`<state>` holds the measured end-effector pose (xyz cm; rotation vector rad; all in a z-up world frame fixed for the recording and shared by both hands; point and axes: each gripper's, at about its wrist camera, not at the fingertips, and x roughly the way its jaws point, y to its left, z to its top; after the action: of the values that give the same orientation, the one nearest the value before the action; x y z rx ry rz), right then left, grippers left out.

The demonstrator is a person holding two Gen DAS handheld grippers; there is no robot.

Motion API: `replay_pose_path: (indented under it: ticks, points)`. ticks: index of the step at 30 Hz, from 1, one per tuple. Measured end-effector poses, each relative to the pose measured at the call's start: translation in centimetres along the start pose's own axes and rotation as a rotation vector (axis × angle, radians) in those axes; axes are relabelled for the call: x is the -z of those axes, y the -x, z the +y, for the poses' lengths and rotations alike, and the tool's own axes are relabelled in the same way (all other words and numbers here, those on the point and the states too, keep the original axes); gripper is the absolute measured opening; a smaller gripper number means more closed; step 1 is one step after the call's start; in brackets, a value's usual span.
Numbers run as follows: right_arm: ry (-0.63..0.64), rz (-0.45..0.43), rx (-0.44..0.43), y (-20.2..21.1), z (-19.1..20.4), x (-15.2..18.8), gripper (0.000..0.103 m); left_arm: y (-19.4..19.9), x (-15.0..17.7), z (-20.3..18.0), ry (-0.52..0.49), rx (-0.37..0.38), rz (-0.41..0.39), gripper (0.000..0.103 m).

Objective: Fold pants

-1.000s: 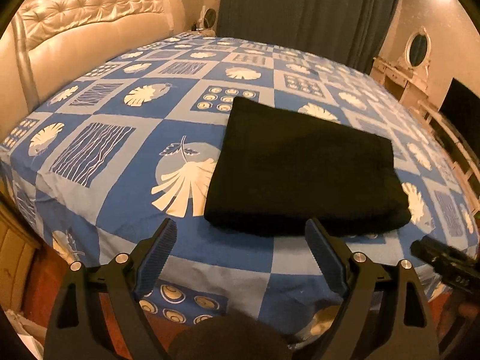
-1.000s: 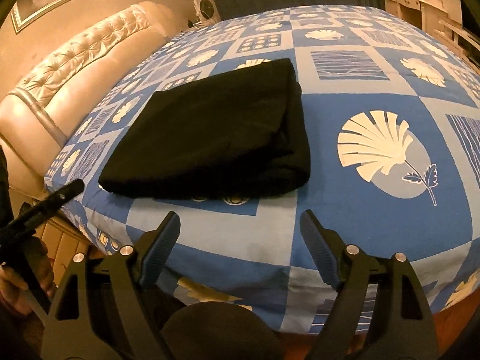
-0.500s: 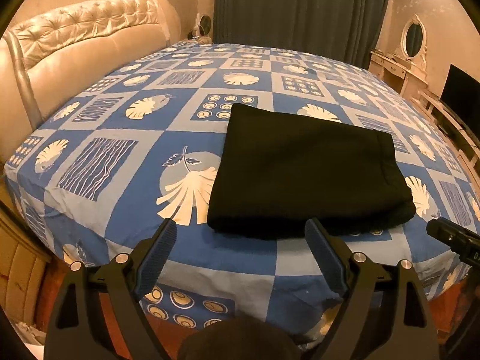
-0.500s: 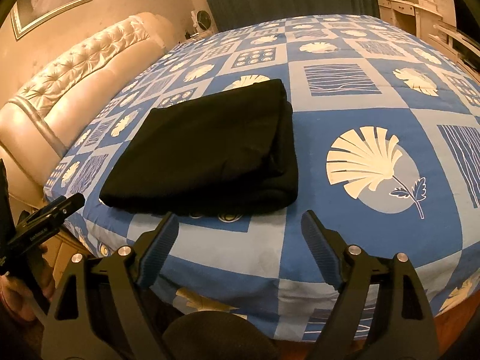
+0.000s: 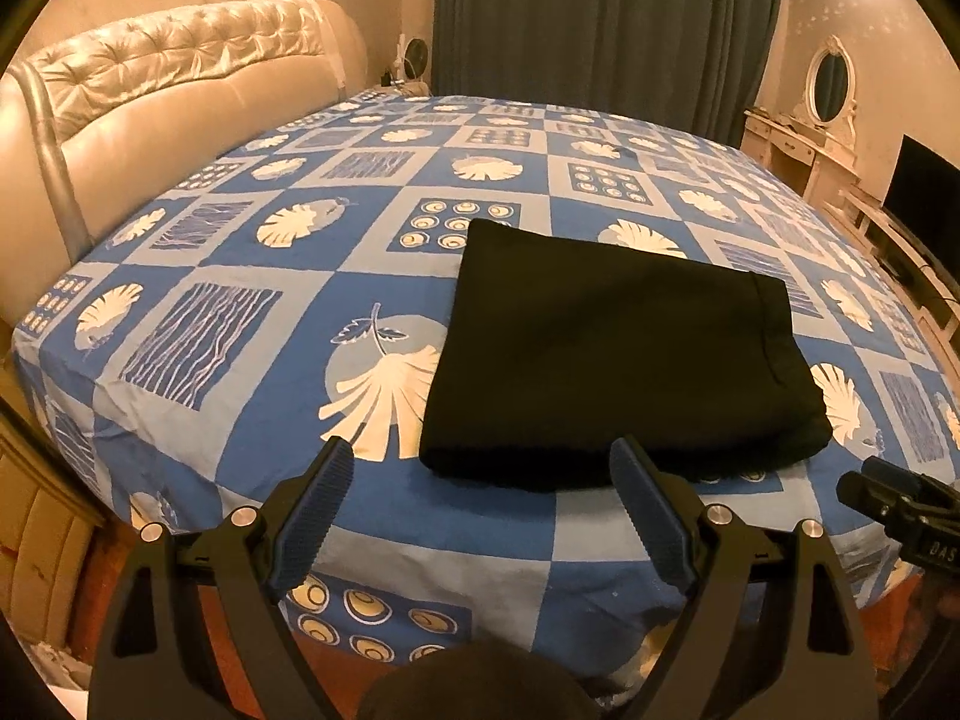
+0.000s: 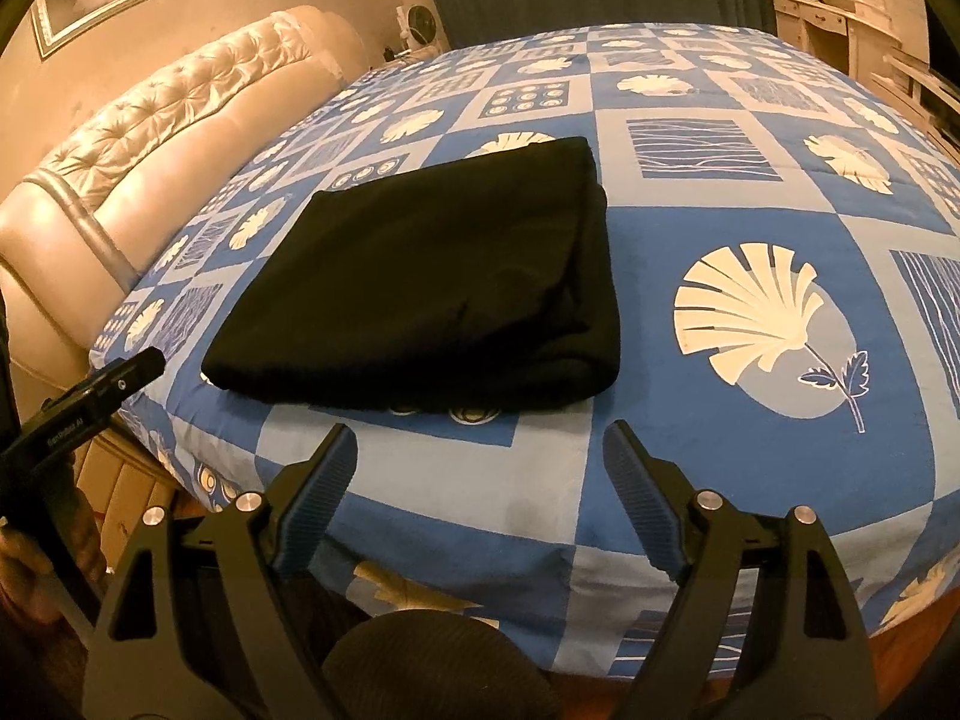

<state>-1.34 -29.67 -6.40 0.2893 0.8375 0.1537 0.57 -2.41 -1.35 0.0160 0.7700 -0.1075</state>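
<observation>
Two grippers hang off the near edge of the bed, both gaping wide with nothing between the blue pads. Our left gripper (image 5: 480, 504) points down at the near-left corner of the pants (image 5: 612, 360); our right gripper (image 6: 480, 492) looks over the near-right corner, its pads clear of the cloth. Neither touches anything.

The pants lie as a compact black rectangle on the bedsheet (image 6: 750, 450), close to the near edge, several layers thick along the near and right sides. The layers look roughly square to one another, and the right side shows a rolled, slightly puffy fold.

We judge the folding nearly or wholly done, so the step in hand is a check or a last tidy. If we fold once more, we should come in low at the two near corners together, pinch through all layers rather than the top one alone, and lift both sides evenly so the stack does not skew. Carry the near edge over to the far edge, lay it down flat, then let go together and back off without dragging the cloth. If we only tidy, a light press along the puffy right fold should do.

Beyond the sheet stand the headboard (image 5: 150, 96), the curtain (image 5: 600, 18) and a dresser (image 5: 804, 138).
</observation>
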Motion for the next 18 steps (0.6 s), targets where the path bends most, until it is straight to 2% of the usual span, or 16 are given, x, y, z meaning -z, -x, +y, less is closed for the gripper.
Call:
replay_pose_path:
  ticks: [7,18]
  points:
    - [0.004,0.007,-0.001,-0.1,0.25,0.09,0.084,0.02,-0.06,0.03,-0.005,-0.012,-0.004,0.086]
    - [-0.012,0.005,0.003,-0.07,-0.02,-0.14,0.084,-0.27,-0.5,-0.34,-0.028,0.012,0.005,0.086]
